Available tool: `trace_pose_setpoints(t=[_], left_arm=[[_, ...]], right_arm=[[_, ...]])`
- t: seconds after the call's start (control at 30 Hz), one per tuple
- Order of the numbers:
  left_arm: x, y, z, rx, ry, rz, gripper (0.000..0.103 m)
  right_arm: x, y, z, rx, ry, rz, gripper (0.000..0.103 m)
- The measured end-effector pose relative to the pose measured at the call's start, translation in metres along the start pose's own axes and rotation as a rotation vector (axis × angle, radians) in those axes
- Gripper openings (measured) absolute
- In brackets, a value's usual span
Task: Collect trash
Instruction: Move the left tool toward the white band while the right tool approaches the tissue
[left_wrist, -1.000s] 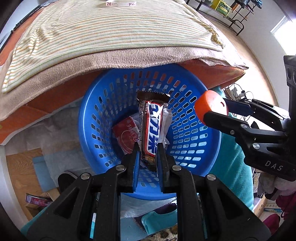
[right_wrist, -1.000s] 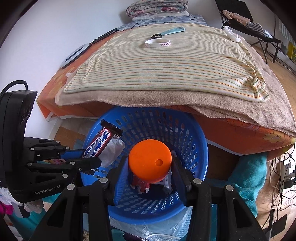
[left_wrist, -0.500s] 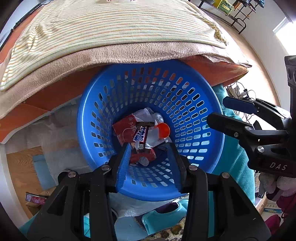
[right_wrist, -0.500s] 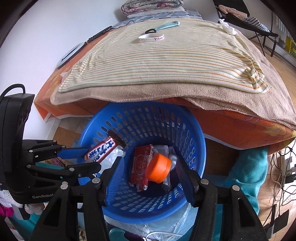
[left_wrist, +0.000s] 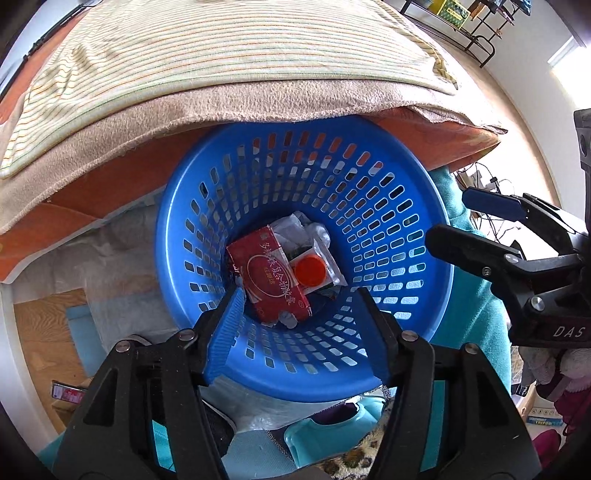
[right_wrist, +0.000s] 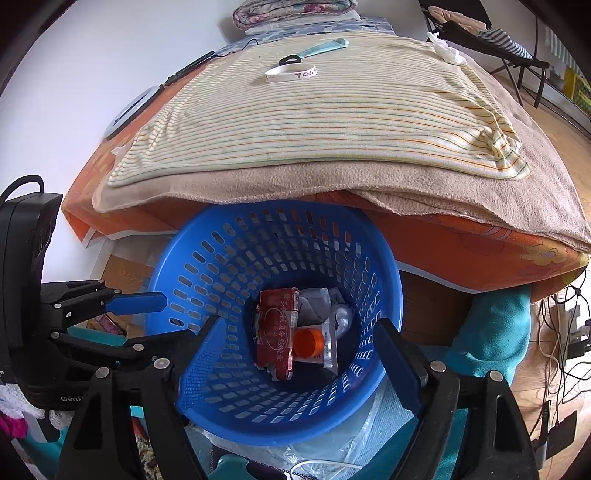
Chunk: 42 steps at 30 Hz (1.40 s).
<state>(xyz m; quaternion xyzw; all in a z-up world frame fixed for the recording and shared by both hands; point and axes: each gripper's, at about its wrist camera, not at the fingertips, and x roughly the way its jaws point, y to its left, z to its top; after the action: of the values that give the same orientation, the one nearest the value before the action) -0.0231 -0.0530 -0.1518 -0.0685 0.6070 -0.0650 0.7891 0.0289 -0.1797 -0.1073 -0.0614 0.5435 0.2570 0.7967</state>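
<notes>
While I hold both over the round blue perforated plastic basket (left_wrist: 413, 236), my left gripper (left_wrist: 299, 314) and right gripper (right_wrist: 295, 350) gape wide with nothing between their fingers. On the basket's bottom lie a flat red printed packet (left_wrist: 271, 277), a round orange plastic cap (left_wrist: 310, 271) touching it, and crumpled clear wrappers (left_wrist: 295, 229).

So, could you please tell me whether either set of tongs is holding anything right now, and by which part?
Nothing is held. Both the left tongs and the right tongs are open and empty above the blue basket.
</notes>
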Motion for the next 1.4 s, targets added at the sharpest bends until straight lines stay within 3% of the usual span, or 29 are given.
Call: trace_pose_setpoints(t=[0.5, 0.73, 1.03, 1.17, 1.4], left_arm=[[-0.005, 0.006, 0.008, -0.024, -0.014, 0.009, 0.063], [-0.030, 0.003, 0.025, -0.020, -0.075, 0.013, 0.063], [-0.063, 0.006, 0.084, -0.051, -0.204, 0.011, 0.063], [-0.068, 0.014, 0.118, -0.081, -0.251, 0.014, 0.063], [-0.057, 0.028, 0.169, -0.132, -0.275, 0.020, 0.063]], right_arm=[[-0.011, -0.008, 0.009, 0.014, -0.028, 0.016, 0.090], [-0.021, -0.018, 0.017, 0.016, -0.061, 0.027, 0.091], [-0.054, -0.030, 0.047, -0.035, -0.178, 0.005, 0.093], [-0.068, -0.040, 0.068, -0.051, -0.244, -0.034, 0.100], [-0.076, -0.082, 0.121, -0.007, -0.319, -0.104, 0.100]])
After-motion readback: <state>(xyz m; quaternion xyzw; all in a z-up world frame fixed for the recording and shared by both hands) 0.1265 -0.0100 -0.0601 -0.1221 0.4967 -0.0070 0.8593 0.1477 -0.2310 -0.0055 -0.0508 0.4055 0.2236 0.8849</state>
